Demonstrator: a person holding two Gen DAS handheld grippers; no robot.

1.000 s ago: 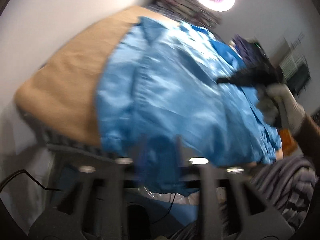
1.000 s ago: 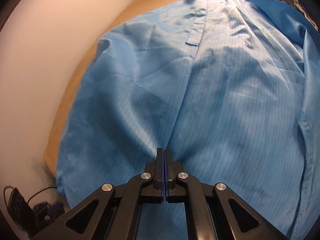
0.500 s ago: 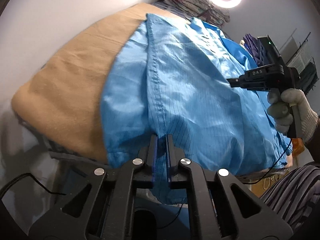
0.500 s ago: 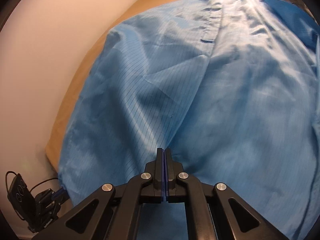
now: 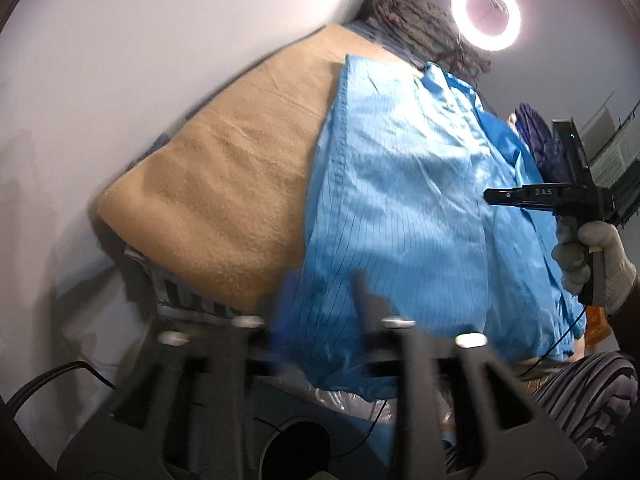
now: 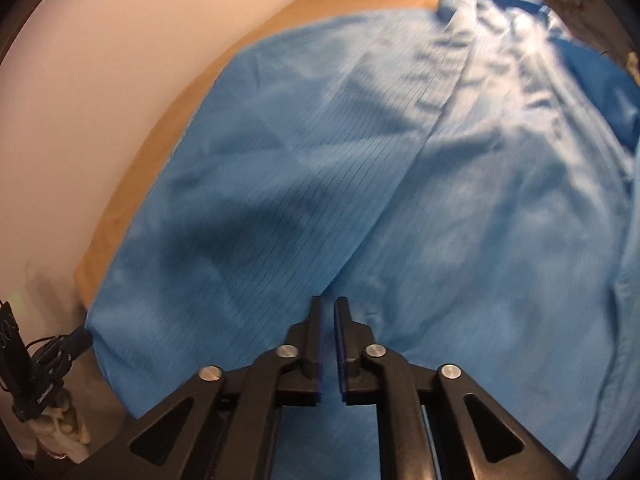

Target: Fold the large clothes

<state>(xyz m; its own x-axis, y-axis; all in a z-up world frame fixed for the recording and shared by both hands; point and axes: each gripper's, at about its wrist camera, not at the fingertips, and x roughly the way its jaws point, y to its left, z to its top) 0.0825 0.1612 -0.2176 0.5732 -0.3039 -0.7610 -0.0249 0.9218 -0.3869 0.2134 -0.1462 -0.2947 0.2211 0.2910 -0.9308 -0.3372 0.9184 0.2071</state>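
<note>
A large light-blue pinstriped garment [image 5: 400, 208] lies spread over a tan blanket [image 5: 224, 208] on a bed. My left gripper [image 5: 320, 292] is blurred at the garment's near hem. Its jaws are opening and stand well apart, with the hem lying loose between them. My right gripper [image 6: 328, 306] points down at a raised crease in the middle of the garment [image 6: 360, 184]. Its jaws are opening to a narrow gap and the pads no longer press the cloth. The left wrist view shows the right gripper [image 5: 494, 196] from the side, held by a gloved hand [image 5: 596, 264].
A pale wall [image 5: 140, 60] runs along the bed's left side. A pile of dark clothes [image 5: 420, 24] and a ring light [image 5: 486, 12] are at the far end. Striped fabric [image 5: 580, 388] is at the lower right. Cables [image 5: 52, 380] hang below the bed's edge.
Half a second ago the left jaws were shut on the hem; now they stand apart and the hem is loose. The right jaws, shut on the crease before, have parted slightly.
</note>
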